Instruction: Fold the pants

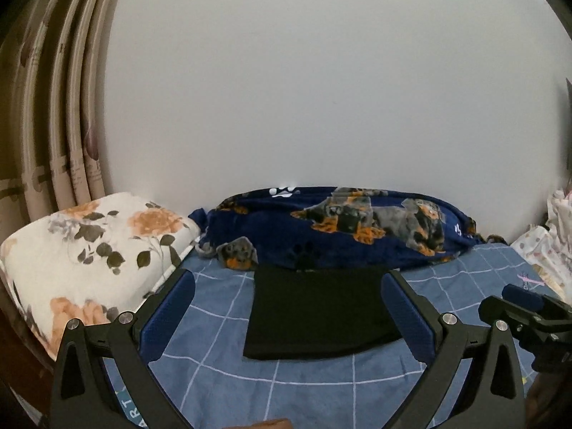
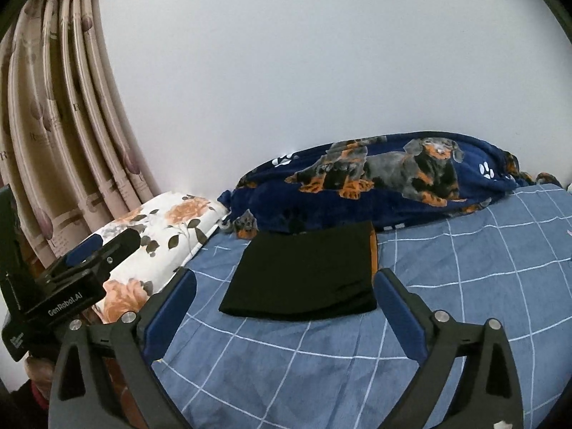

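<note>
pants (image 1: 318,311) lie as a compact black rectangle on the blue checked bedsheet (image 1: 221,368), far edge touching the dog-print blanket (image 1: 343,225), floral pillow (image 1: 89,246) well to the left. folding looks essentially complete.

left gripper (image 1: 287,312): released, jaws spread, holding nothing, raised near side of the pants. right gripper (image 2: 286,307): likewise released and empty.

risk: if either finger drops onto the near edge, it could catch the top layer and peel the fold back; the cloth looks thin and slippery, and the soft bedding gives no firm backing.

orientation: long axis runs left–right, parallel to the wall; which end is the waistband cannot be told.
</note>
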`<state>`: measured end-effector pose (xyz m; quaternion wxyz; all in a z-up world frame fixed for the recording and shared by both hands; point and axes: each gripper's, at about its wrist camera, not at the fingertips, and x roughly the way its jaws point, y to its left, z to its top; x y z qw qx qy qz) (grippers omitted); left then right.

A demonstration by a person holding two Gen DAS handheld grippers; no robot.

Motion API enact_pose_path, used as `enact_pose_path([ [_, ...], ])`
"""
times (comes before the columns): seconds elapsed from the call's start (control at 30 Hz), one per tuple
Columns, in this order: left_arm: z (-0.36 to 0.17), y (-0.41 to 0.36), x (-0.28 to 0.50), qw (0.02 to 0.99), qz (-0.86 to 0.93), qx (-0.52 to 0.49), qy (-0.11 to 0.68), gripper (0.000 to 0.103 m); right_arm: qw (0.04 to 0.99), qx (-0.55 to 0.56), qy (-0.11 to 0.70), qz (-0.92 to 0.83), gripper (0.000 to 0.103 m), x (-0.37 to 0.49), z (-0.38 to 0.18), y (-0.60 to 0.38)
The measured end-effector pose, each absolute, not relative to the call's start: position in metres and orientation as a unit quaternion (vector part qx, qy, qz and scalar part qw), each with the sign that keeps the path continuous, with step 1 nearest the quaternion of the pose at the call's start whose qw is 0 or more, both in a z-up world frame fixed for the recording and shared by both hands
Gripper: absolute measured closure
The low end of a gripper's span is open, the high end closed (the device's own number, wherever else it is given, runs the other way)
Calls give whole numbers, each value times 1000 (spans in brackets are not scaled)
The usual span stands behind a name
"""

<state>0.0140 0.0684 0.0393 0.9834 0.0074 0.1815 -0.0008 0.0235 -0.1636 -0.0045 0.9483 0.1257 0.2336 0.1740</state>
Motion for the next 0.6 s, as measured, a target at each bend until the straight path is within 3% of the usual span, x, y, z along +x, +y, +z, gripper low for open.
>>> enact_pose_path([
  [0.6, 24, 67, 20, 979, 3, 16, 203, 0, 947, 122, 252, 155, 2, 22, -14, -154],
])
